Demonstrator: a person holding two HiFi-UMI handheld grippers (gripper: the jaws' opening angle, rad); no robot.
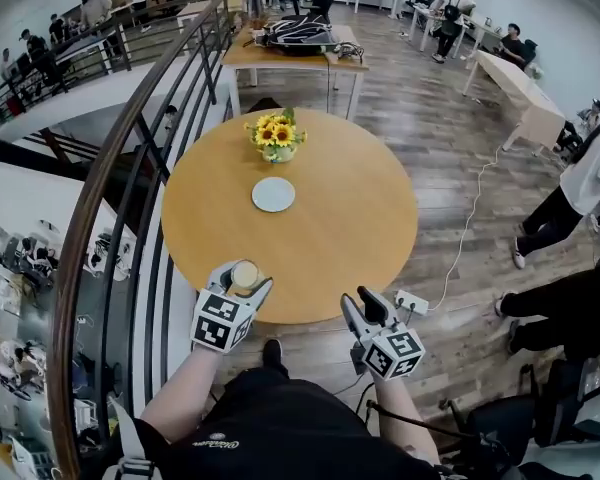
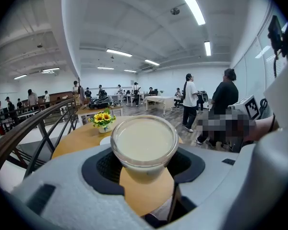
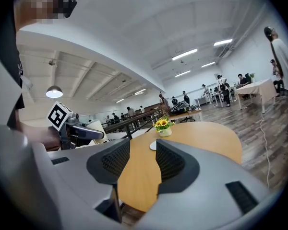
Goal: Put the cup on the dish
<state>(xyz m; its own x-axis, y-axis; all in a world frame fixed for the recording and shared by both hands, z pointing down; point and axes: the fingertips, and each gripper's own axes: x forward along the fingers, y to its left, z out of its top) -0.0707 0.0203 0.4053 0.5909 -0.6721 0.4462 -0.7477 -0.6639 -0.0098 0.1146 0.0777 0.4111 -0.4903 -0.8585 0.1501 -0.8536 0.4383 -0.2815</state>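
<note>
Head view looks down on a round wooden table beside a dark stair railing. The left gripper is at the table's near edge, clenched on a clear cup. The left gripper view shows the cup upright between the two dark pads, which press on its sides. It is filled close to the rim with something pale and creamy. Whether its base rests on the wood or hangs just above it cannot be told.

The dish, a small white round plate, lies bare near the middle of the table, well apart from the cup and straight ahead of it. Just beyond the dish stands a pot of sunflowers.

The right gripper hovers at the near edge of the table, to the right of the left one. Its jaws are released and stand apart with nothing between them; in the right gripper view only the tabletop shows through the gap.

A white power strip lies on the plank floor just beside the right gripper, with a cable running off it. People sit and stand around the room's edges.
</note>
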